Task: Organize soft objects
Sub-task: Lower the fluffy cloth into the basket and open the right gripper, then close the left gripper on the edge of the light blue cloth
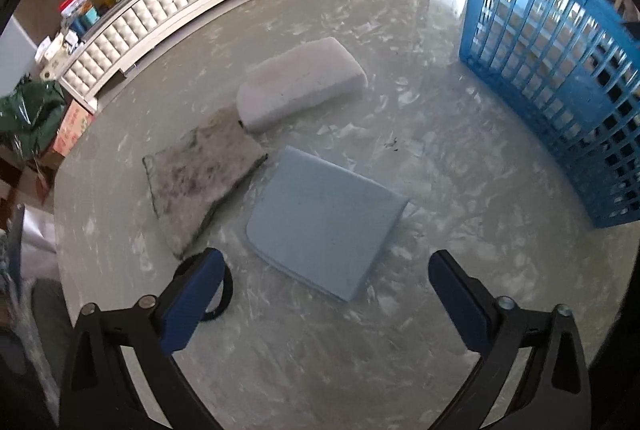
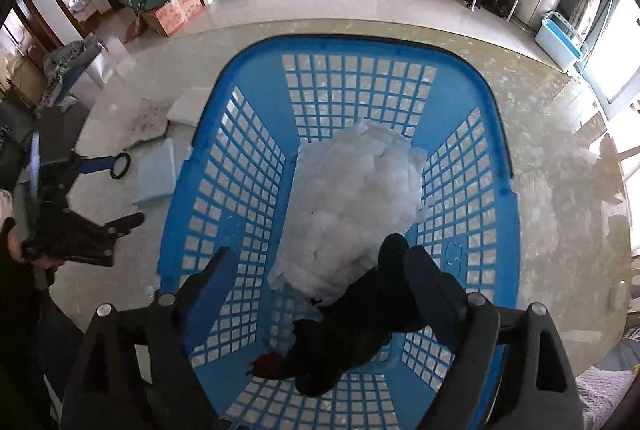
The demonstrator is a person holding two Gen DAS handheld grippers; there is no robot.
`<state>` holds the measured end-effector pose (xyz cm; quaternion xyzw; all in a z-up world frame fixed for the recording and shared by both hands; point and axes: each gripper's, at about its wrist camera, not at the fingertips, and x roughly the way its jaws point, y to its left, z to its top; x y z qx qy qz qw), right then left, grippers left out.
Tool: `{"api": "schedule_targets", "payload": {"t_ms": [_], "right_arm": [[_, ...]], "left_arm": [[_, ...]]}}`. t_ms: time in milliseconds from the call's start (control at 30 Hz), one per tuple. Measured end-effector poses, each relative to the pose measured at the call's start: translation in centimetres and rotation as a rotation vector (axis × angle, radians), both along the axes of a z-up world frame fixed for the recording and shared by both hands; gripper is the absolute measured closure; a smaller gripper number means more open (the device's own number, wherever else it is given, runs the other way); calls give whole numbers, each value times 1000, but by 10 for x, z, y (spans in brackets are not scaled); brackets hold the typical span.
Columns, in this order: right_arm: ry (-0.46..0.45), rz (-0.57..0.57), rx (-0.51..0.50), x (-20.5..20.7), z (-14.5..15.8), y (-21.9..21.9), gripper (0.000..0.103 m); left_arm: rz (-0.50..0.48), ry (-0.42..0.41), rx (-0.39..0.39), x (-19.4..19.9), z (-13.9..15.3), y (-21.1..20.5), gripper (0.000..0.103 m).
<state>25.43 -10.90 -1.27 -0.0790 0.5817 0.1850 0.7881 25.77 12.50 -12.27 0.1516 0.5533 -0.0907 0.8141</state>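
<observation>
White and fluffy, heaped in the middle of the blue basket [image 2: 492, 134]: a white soft bundle [image 2: 352, 198], already where the sorting wants it. At 6 o'clock of it, slumped on the basket floor, a black soft item [image 2: 340, 342] with a red bit [image 2: 268, 362] at its low end, looking dropped rather than held. Directly above, the right gripper [image 2: 322, 258] with jaws spread wide and nothing pinched between the pads, though the black item overlaps the right-hand finger in this view, so contact there cannot be ruled out. Probably hovering so because the drop is done. Outside the basket, at 9 o'clock on the marbled surface [image 1: 440, 158], three pieces not yet collected: a light blue foam pad [image 1: 324, 222], a grey stained mat [image 1: 200, 182] at its 10 o'clock with their edges nearly meeting, and a white cushion [image 1: 300, 82] at its 12 o'clock. Over the foam pad's near edge, the left gripper [image 1: 326, 262], jaws open and empty, pointed steeply down, seemingly lined up for the next pick. By its left finger, a black strap loop [image 1: 224, 290], flat on the surface.
</observation>
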Motion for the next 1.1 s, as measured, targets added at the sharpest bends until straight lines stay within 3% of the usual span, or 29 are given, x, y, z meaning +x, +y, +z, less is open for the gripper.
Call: {"api": "schedule_targets", "payload": {"t_ms": [267, 533, 667, 767, 867, 1100], "right_arm": [[-43, -56, 36, -7, 9, -26, 18], [-38, -98, 60, -12, 6, -45, 17], [-34, -105, 77, -15, 7, -43, 17], [-33, -101, 87, -18, 9, -44, 17], [-37, -106, 105, -19, 12, -44, 17], [-41, -128, 117, -20, 13, -47, 17]], "left_arm": [[-27, 32, 20, 10, -11, -5, 20], [-89, 54, -60, 13, -8, -6, 59], [-103, 50, -90, 10, -10, -9, 63], [-99, 45, -91, 8, -10, -3, 73], [-89, 41, -84, 10, -9, 5, 89], [-80, 51, -120, 11, -7, 7, 98]]}}
